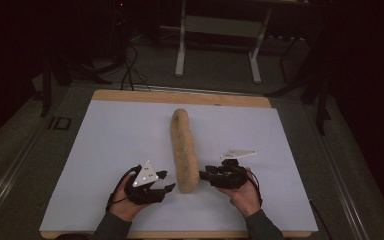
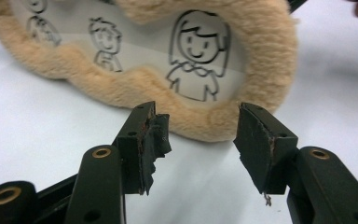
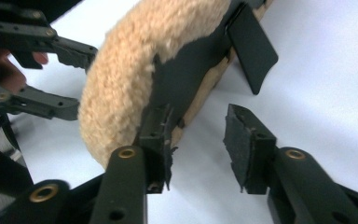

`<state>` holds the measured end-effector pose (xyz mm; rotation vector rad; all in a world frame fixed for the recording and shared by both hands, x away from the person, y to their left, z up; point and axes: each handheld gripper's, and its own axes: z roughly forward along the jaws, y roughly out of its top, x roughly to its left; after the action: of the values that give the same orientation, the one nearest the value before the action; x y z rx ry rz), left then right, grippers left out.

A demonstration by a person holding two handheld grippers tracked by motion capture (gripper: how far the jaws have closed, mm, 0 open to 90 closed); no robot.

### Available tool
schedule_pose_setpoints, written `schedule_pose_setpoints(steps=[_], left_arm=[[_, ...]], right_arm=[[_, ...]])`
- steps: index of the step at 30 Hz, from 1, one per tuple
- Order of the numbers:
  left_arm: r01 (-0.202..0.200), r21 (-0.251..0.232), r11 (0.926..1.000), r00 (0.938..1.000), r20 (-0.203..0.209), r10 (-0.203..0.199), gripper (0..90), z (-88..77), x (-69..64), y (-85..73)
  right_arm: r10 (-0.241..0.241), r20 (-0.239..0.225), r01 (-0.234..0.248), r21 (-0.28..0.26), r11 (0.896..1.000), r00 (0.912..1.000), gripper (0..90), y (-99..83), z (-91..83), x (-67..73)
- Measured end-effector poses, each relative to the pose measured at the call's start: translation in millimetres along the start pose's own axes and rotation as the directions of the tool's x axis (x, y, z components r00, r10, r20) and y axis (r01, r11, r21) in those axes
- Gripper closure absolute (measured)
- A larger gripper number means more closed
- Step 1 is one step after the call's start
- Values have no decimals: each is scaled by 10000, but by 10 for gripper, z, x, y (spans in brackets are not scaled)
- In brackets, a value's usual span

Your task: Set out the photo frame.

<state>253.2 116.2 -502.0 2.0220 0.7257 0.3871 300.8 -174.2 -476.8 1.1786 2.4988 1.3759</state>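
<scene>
Scene: wooden table (image 1: 130,95) is carrying a white rectangular sheet (image 1: 110,145); dim room, grey floor and a white metal table frame (image 1: 220,30) are sitting behind it.
Object: long tan plush fleece piece (image 1: 184,150) is lying on the sheet, running lengthways away from the person, near end sitting between the two grippers.
Object detail: left gripper view is showing a pale panel with black line-drawn cartoon figures (image 2: 193,56) set inside the fuzzy tan border (image 2: 261,93); right gripper view is showing the fuzzy back (image 3: 135,70) with a dark flat patch (image 3: 186,84) and a dark tab (image 3: 251,46) — possibly a strap, hard to tell.
Left gripper: black two-jaw left gripper (image 1: 166,181) is sitting in the person's left hand (image 1: 125,200), just left of the plush's near end; jaws are standing wide apart, released, nothing between the pads (image 2: 151,140); plush edge is lying just ahead of the tips, apart from them.
Right gripper: black two-jaw right gripper (image 1: 204,173) is sitting in the right hand (image 1: 245,197), just right of the near end; jaws are standing parted, gripping nothing; one pad (image 3: 161,135) is sitting right against the plush's edge, the other pad (image 3: 240,140) is hanging over bare sheet.
Across: left gripper's black linkage is showing beyond the plush in the right gripper view.
</scene>
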Motion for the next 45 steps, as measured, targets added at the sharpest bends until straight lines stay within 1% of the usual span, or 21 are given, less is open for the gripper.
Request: schedule_pose_setpoints(steps=[2,3,4,5,6,11,15,21,25,28,32,37,38,40,42,43,44,45], left_arm=[[92,12,10000,9999,-89,-91,486,-4,23,-6],[104,30,9999,9998,-141,-103,486,-5,34,-9],[151,64,9999,9997,-174,-150,486,-5,41,-12],[165,73,9998,9997,-199,-163,487,-2,47,-15],[151,109,9998,9996,-230,-149,487,1,52,-17],[208,130,9997,9993,-309,-203,486,0,71,-24],[272,151,9995,9989,-378,-266,483,-12,93,-33],[404,131,9991,9979,-515,-397,483,-28,126,-45],[392,186,9991,9979,-529,-381,478,-20,125,-48],[341,239,9991,9979,-557,-327,476,-13,120,-49],[324,266,9991,9979,-575,-308,476,-11,119,-50],[316,281,9991,9979,-575,-300,476,-9,120,-51],[316,281,9991,9979,-575,-300,476,-9,120,-51],[322,269,9991,9979,-566,-306,476,-4,116,-55],[314,306,9990,9979,-582,-296,476,2,115,-56],[312,315,9990,9979,-575,-294,476,4,114,-57],[304,317,9990,9979,-573,-285,476,4,113,-57],[299,314,9991,9979,-582,-281,476,4,112,-57]], right_arm=[[56,-84,-58,-189,9998,9999,547,13,-35,-1],[71,-265,-82,-392,9992,9996,516,24,-65,1],[71,-265,-82,-392,9992,9996,516,24,-65,1],[78,-434,-104,-597,9982,9990,491,30,-84,4],[78,-434,-104,-597,9982,9990,491,30,-84,4],[88,-752,-152,-841,9963,9971,433,41,-108,16],[168,-818,-249,-990,9948,9965,408,43,-135,20],[-108,-962,2,-1094,9940,9953,392,59,-167,87],[-199,-1014,83,-1130,9936,9946,370,65,-165,138],[-210,-899,114,-1058,9943,9957,343,56,-139,168],[-192,-687,134,-837,9964,9975,315,24,-46,214],[-398,-426,374,-554,9978,9983,289,-19,103,316],[-398,-426,374,-554,9978,9983,289,-19,103,316],[-416,-250,402,-532,9978,9988,280,-37,167,352],[-263,-168,254,-548,9982,9995,280,-48,206,366],[-264,-111,257,-559,9981,9996,280,-53,224,374],[-306,-9,305,-576,9979,9995,281,-59,241,385],[-356,187,366,-575,9977,9992,282,-65,257,395]])
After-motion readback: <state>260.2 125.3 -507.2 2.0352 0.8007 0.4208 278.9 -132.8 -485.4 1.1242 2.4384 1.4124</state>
